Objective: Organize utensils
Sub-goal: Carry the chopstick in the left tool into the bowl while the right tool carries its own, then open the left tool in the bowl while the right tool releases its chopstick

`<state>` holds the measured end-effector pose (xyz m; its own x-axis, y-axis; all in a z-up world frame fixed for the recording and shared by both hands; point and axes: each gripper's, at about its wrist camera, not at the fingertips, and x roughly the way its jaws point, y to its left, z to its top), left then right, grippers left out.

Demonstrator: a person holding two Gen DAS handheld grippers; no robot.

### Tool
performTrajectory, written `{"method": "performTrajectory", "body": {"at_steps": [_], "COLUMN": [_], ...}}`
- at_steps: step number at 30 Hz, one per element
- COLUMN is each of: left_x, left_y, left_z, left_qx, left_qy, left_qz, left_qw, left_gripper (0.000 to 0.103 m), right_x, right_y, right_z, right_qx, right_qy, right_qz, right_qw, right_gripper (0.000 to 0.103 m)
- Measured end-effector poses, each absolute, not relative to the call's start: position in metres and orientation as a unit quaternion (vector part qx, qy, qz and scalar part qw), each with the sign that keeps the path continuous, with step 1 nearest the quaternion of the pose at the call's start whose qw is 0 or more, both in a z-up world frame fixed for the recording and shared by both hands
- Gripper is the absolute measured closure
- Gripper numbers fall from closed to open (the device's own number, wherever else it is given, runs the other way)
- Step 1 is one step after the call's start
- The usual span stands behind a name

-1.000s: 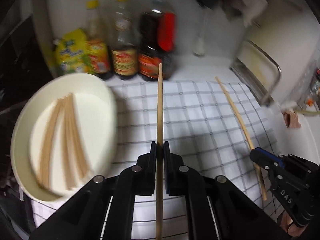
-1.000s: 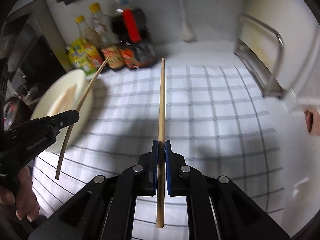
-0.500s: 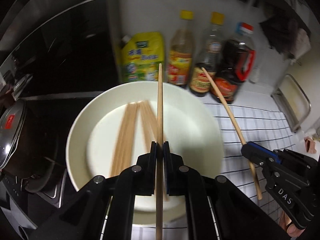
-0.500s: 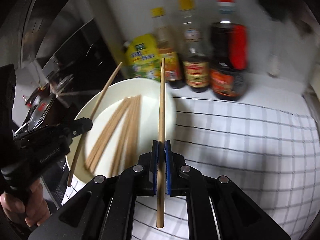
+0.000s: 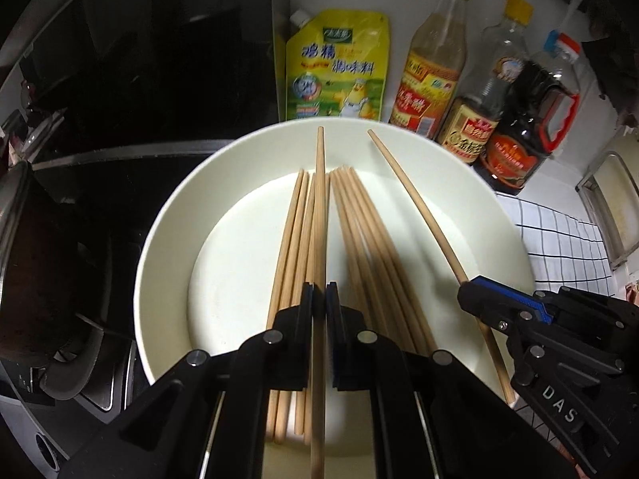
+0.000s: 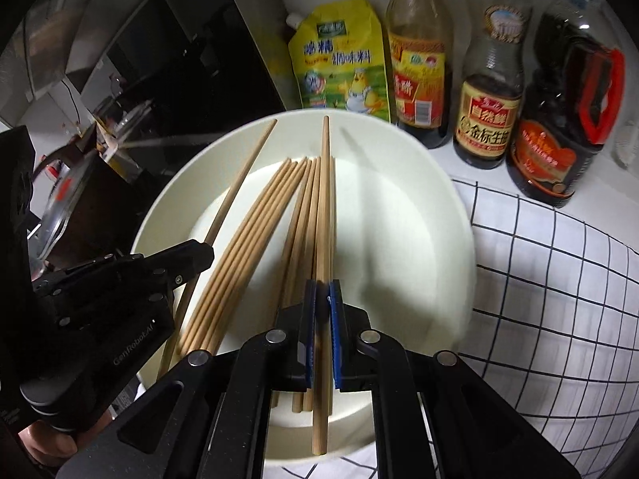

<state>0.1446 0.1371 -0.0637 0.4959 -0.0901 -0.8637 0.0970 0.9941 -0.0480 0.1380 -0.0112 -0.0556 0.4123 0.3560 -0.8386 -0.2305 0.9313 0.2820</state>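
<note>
A white plate [image 5: 471,207] [image 6: 403,207] holds several wooden chopsticks [image 5: 359,235] [image 6: 255,239] lying lengthwise. My left gripper [image 5: 319,303] is shut on one chopstick [image 5: 319,199], held above the plate's middle and pointing away from me. My right gripper [image 6: 322,299] is shut on another chopstick [image 6: 324,199], also over the plate. In the left wrist view the right gripper [image 5: 471,291] shows at the right with its chopstick [image 5: 415,203] slanting over the plate. In the right wrist view the left gripper [image 6: 199,255] shows at the left with its chopstick [image 6: 239,183].
A yellow seasoning pouch [image 5: 335,64] and three sauce bottles [image 5: 435,56] stand against the wall behind the plate. A dark stove with a pot [image 5: 36,279] lies to the left. A checked cloth [image 6: 551,279] covers the counter to the right.
Both grippers have moved left from above the checked cloth to above the plate, each still holding its chopstick. The plate now fills both views.
</note>
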Motion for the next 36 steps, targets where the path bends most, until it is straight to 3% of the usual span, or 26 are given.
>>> {"method": "performTrajectory", "body": {"at_steps": [3, 7, 11, 14, 36], "left_x": [0.148, 0.150, 0.148, 0.145, 0.108], "left_y": [0.141, 0.148, 0.152, 0.154, 0.157], "left_z": [-0.069, -0.069, -0.062, -0.055, -0.021], "left_qx": [0.000, -0.008, -0.009, -0.008, 0.005], "left_qy": [0.507, 0.504, 0.498, 0.491, 0.467], "left_qz": [-0.049, -0.043, -0.034, -0.028, -0.012], "left_qw": [0.861, 0.862, 0.867, 0.870, 0.884], "left_gripper": [0.095, 0.075, 0.066, 0.053, 0.050], "right_x": [0.142, 0.140, 0.134, 0.127, 0.090], "right_y": [-0.013, -0.017, -0.019, -0.021, -0.031], "right_z": [-0.059, -0.056, -0.046, -0.039, -0.008], "right_qx": [0.065, 0.065, 0.056, 0.054, 0.057], "right_qy": [0.518, 0.510, 0.495, 0.487, 0.453], "right_qz": [0.172, 0.162, 0.155, 0.152, 0.145], "right_qw": [0.835, 0.842, 0.853, 0.858, 0.878], "right_gripper": [0.096, 0.089, 0.089, 0.089, 0.082]}}
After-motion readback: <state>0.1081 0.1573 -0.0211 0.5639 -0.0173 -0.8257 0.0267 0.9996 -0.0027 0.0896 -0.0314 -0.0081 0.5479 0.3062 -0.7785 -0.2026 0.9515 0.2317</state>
